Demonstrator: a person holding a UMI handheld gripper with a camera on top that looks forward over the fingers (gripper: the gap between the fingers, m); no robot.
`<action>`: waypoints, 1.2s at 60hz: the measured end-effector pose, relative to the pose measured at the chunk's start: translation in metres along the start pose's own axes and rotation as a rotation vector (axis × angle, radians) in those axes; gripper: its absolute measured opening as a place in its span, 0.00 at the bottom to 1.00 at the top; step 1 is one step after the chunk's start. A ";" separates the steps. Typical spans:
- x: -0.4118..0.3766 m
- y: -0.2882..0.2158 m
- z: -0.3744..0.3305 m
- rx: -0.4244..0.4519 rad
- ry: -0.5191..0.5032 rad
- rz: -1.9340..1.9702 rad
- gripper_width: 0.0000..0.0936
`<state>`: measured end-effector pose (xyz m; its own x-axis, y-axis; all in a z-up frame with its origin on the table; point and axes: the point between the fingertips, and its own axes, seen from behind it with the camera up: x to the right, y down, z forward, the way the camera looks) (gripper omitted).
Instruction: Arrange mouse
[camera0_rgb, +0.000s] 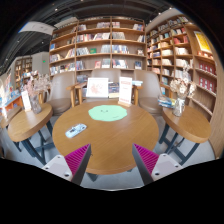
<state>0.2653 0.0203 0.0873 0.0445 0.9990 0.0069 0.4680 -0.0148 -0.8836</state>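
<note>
A round wooden table (105, 145) stands just ahead of my fingers. On it lies a pale green round mat (107, 113) near the far side and a small grey-white object (76, 130), possibly the mouse, to the left of it. My gripper (111, 160) is open and empty, held above the table's near edge. Its magenta pads (76, 157) stand wide apart with nothing between them.
Chairs (77, 94) stand behind the table with a white sign (98, 87) and a second sign (126, 91). Other wooden tables stand at the left (25, 122) and right (188, 118). Bookshelves (100, 45) line the back wall.
</note>
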 end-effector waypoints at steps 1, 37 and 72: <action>-0.004 0.000 0.001 0.000 -0.003 -0.003 0.91; -0.164 0.021 0.038 -0.061 -0.098 -0.073 0.91; -0.199 0.014 0.138 -0.153 -0.047 -0.037 0.91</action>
<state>0.1411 -0.1732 0.0090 -0.0144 0.9998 0.0129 0.5980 0.0189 -0.8013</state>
